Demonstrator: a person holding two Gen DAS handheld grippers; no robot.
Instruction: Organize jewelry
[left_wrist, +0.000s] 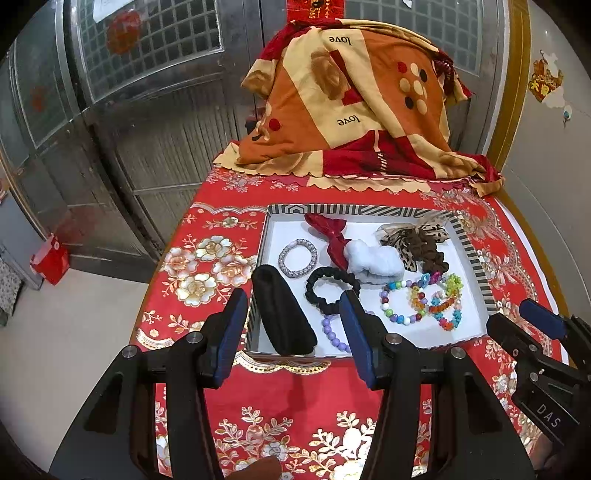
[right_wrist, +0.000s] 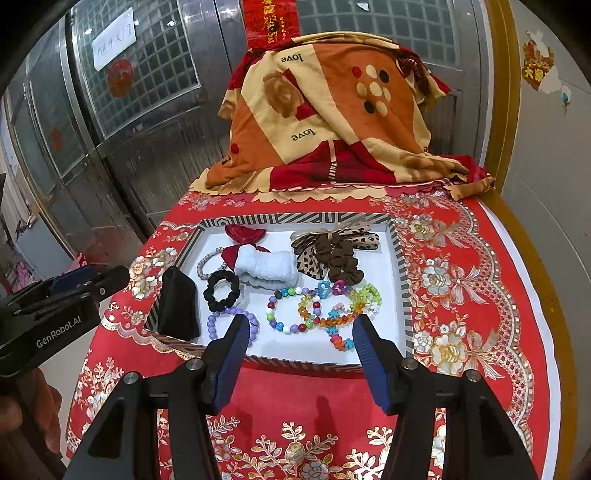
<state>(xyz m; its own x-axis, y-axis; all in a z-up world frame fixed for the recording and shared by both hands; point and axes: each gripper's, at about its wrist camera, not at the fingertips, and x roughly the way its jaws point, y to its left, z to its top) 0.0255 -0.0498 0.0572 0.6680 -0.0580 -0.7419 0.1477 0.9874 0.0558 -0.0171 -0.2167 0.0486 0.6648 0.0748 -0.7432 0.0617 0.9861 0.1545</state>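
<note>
**Both jaws spread above the near rim of the jewelry tray**

Blue-padded fingers fill the bottom of each view: my left gripper and my right gripper both hang with jaws spread wide and nothing between them, above the red floral tablecloth, their tips at the near edge of the tray. My right gripper shows from the side at the right edge of the left view, my left one at the left edge of the right view.

All the jewelry lies inside that striped-rim, white-floored tray. At its near left corner a black pouch leans on the wall. Just beside it lies a lilac bead bracelet, touching a black scrunchie behind it. A silver sparkly ring bracelet lies farther back on the left. A red bow sits at the back, against a white fluffy scrunchie. A leopard-print bow and a brown scrunchie lie together at the back right. In the near right part, a multicolored bead bracelet overlaps an orange-and-clear bead bracelet, with a turquoise flower bracelet nearest the rim.

Behind the tray a patterned blanket is heaped over something hidden.
</note>
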